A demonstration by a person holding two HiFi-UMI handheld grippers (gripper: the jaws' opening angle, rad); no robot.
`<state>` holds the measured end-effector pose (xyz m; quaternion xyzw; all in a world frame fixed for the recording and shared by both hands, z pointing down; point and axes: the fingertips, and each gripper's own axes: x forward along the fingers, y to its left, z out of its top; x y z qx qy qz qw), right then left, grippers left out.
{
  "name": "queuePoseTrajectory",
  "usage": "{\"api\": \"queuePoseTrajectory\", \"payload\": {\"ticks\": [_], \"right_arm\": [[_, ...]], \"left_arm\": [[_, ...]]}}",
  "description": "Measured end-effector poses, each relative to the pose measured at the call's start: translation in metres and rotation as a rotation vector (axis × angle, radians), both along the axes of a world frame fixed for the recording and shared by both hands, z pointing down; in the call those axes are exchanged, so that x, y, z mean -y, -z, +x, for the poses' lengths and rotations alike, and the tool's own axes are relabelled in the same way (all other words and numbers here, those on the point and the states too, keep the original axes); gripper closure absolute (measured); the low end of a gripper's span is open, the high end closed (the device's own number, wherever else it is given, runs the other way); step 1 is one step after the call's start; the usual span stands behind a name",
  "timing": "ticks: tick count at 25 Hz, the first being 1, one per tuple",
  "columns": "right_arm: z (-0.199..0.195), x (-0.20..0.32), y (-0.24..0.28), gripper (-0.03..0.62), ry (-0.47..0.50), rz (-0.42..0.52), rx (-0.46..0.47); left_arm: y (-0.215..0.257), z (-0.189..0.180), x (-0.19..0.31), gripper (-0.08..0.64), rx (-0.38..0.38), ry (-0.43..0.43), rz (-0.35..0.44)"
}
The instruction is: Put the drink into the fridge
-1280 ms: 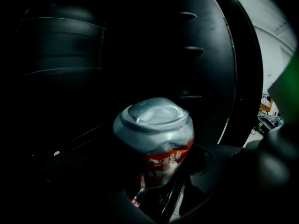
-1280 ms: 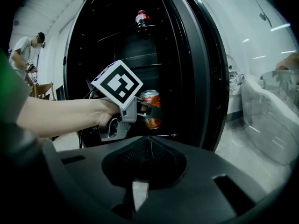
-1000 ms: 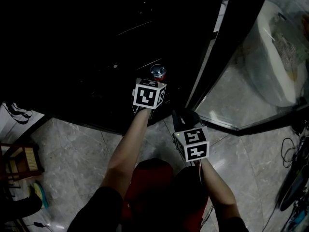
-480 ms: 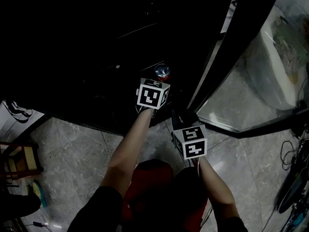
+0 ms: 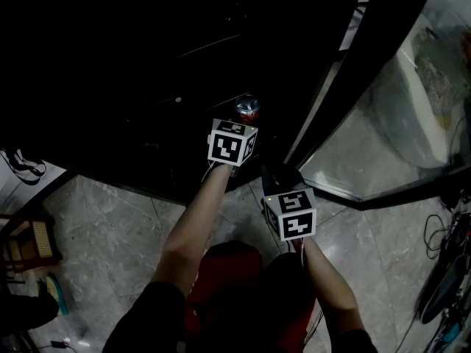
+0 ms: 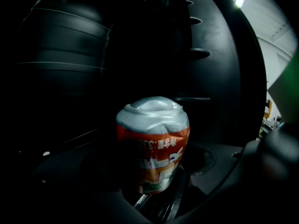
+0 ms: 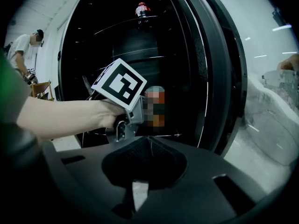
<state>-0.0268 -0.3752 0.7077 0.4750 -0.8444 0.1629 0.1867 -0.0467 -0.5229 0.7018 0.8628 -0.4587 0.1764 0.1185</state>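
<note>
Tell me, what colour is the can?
The can is orange-red with a silver top; left gripper view.

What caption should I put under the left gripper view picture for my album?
An orange and silver drink can up close, inside the dark fridge.

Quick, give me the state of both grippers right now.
Left gripper: closed on the red drink can.
Right gripper: jaws together, holding nothing.
</note>
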Motion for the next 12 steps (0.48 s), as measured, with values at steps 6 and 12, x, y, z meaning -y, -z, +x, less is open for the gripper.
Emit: {"api": "queuePoseTrajectory", "payload": {"ticks": [6, 12], "right_arm": [[-0.002, 0.006, 0.001, 0.574, -0.008, 0.006, 0.006], [0.000, 0.007, 0.008, 0.574, -0.021, 0.023, 0.023]], "left_arm": [[0.003, -0.001, -0.006, 0.147, -0.090, -0.011, 0.025], [0.020, -0.013, -0.025, 0.147, -0.124, -0.001, 0.096]]}}
